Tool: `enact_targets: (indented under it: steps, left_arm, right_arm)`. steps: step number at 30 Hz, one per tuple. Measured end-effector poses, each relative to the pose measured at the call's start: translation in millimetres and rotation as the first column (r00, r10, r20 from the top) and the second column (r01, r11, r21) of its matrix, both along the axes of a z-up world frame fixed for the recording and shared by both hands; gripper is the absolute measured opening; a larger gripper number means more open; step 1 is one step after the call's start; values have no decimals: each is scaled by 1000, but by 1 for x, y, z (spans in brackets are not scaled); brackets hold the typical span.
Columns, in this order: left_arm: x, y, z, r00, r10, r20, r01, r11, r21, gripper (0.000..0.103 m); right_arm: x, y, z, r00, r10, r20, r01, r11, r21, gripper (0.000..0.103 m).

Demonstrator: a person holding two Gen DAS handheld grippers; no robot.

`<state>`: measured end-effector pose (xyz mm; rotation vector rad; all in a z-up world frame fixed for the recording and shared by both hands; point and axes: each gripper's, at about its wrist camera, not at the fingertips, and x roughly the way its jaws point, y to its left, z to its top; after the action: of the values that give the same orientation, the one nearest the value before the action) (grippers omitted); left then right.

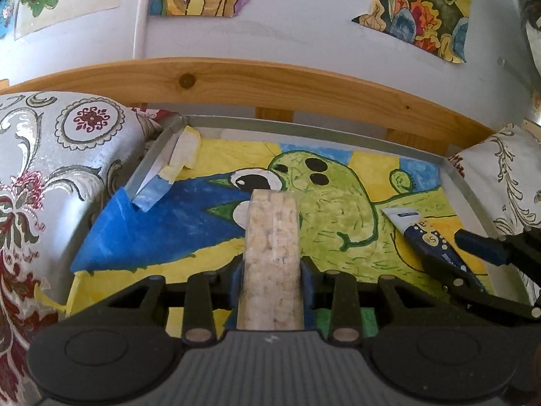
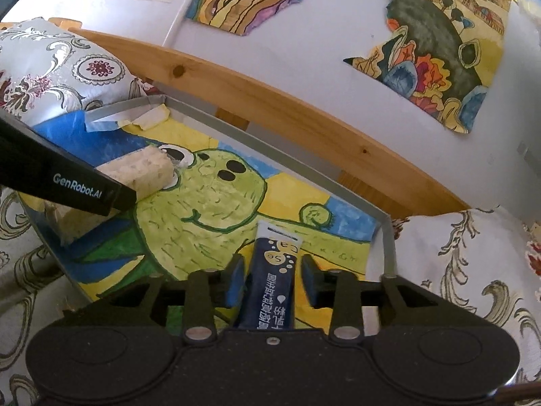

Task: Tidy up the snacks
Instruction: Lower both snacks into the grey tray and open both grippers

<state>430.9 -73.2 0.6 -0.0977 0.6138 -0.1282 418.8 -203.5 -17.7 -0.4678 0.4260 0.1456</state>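
- White wall (image 1: pixel 304 44) w/ torn colourful drawings is sitting behind a pine rail (image 1: pixel 257 81); patterned cushions (image 1: pixel 50 155) are flanking a shallow grey-rimmed tray (image 2: pixel 280 155).
- Tray floor is showing a painted sheet (image 1: pixel 338 203): green creature, yellow + blue bkgd.
- I'm gripping w/ my left gripper (image 1: pixel 272 264) a clear-wrapped stack of puffed rice cakes (image 1: pixel 270 243); blue pads are pressing both its sides, jaws narrow, clamped on it.
- Rice cakes are hanging over the tray's left-centre part, far end over the creature's eye; in the right wrist view the pack (image 2: pixel 142 169) is sticking out past the left gripper's black arm.
- My right gripper (image 2: pixel 272 277) is straddling a dark blue sachet (image 2: pixel 270 291) w/ white print + bubbles; jaws are standing wider than the sachet, gaps on both sides, not gripping.
- Sachet is lying on the painted sheet nr the tray's right side, well apart from the rice cakes; the left wrist view is showing it (image 1: pixel 426 237) beside the right gripper's finger.
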Motion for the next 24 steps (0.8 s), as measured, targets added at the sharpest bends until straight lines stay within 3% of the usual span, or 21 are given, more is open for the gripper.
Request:
enact_targets:
  steps: [8,13,19,24]
  left_arm:
    - [-12,1,17,999,14,29,-13,1000,-15,57]
    - [-26,1,35,997,27,78,-26,1000,-11,78]
    - [-47,7,59,991,50,123,-48,999,-14,94]
    - [-71,11,77,984,50,169,-51,999,3,100]
  right_arm:
    - [-11,-8,22,1000,-28,12,28,999,36,67]
    - [-22,-10,40,999,-30,39,28,998,51,78]
    - [-44,-13,66,996,-32,86,26,997,69,94]
    - [-68,-17,89,993,-25,112,13,994,107,102]
